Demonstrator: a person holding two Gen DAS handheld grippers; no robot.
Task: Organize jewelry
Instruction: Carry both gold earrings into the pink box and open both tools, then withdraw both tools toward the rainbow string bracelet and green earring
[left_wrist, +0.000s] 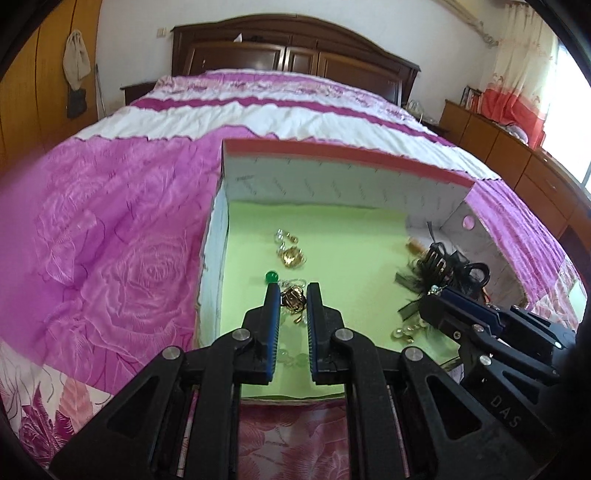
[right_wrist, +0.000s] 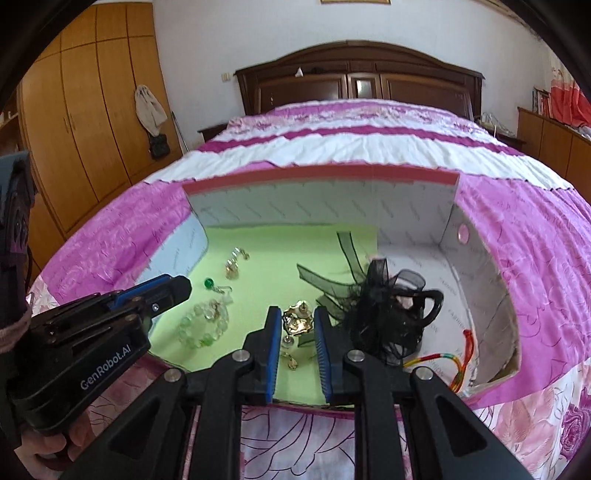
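A white box (left_wrist: 332, 177) with a green floor lies on the bed and holds jewelry. My left gripper (left_wrist: 292, 290) is open over a gold piece (left_wrist: 291, 297) and a pale green bead bracelet (left_wrist: 291, 356), near a green bead (left_wrist: 272, 276). Another gold piece (left_wrist: 291, 256) lies further in. My right gripper (right_wrist: 298, 314) is open around a gold earring (right_wrist: 297, 319), its jaws on either side and apart from it. The bracelet (right_wrist: 203, 325) and the green bead (right_wrist: 209, 283) also show in the right wrist view. A black ribbon hair clip (right_wrist: 384, 306) lies right of it.
The box's walls (right_wrist: 325, 206) rise at the back and sides. A rainbow cord (right_wrist: 458, 365) lies in the box's right corner. The pink bedspread (left_wrist: 110, 240) surrounds the box. A dark headboard (right_wrist: 358, 77) stands at the far end, wardrobes at the left.
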